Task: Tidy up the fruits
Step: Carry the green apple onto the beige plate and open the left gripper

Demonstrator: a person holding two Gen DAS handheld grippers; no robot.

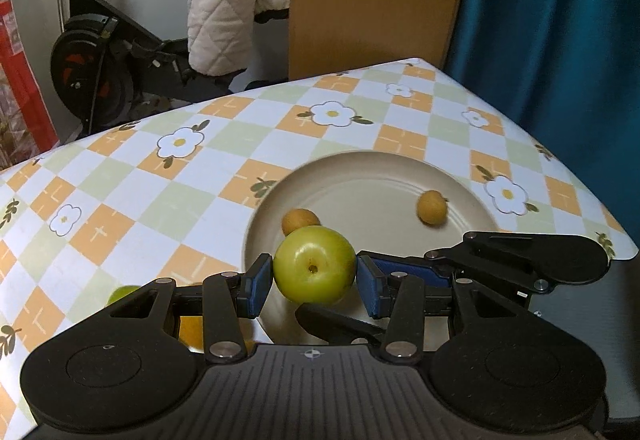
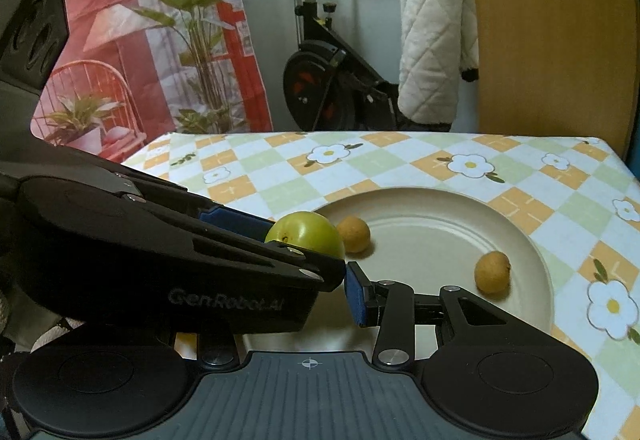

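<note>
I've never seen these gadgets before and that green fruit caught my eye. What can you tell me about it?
The green fruit is round, smooth and glossy, yellow-green, with a small brown stem pit facing the left camera. It sits between the blue pads of the left gripper, apparently held above the near edge of the beige plate. Just behind it lies a small tan fruit; whether they touch is unclear.

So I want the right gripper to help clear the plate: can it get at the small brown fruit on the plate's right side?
Probably yes. The right gripper appears empty, and that small brown fruit lies alone on the plate, ahead and to its right. The left gripper, holding the green fruit, crowds only the left side.
</note>
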